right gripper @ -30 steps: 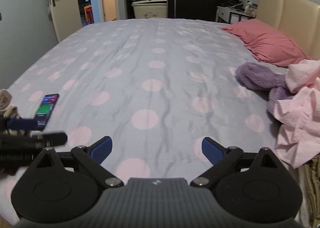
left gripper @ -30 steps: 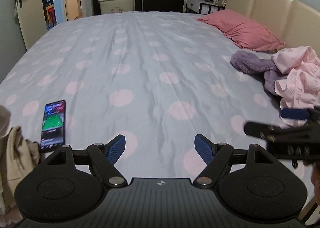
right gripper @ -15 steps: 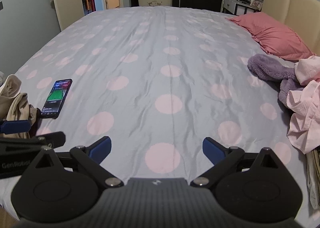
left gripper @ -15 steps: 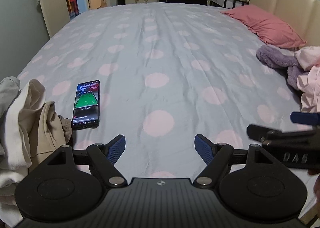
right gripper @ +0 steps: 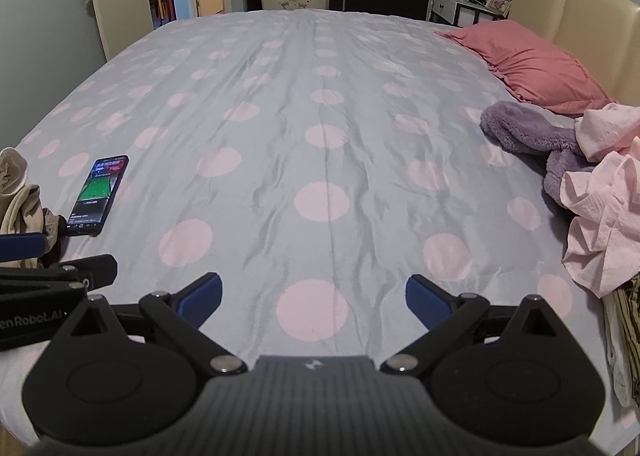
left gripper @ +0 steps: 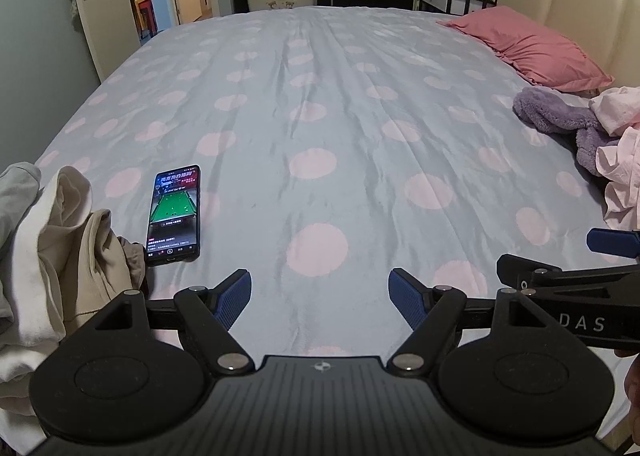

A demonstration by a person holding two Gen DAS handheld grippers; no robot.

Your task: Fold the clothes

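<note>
Clothes (left gripper: 60, 256) flank a phone (left gripper: 174, 212) on the bed (left gripper: 320, 116); both grippers' fingers (left gripper: 236, 296) spread, empty.

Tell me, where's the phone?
The phone lies on the bed, low left in both views, right beside the beige clothes.

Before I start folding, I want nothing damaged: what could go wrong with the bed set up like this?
1. The phone lies lit on the sheet, right beside the cream clothes pile. Dragging a garment from that pile could sweep it along or bury it.
2. The pink shirt is tangled over the purple fleece; pulling one may drag the other.
3. The left gripper and the right gripper, both open and empty, hover close together and could collide.
</note>
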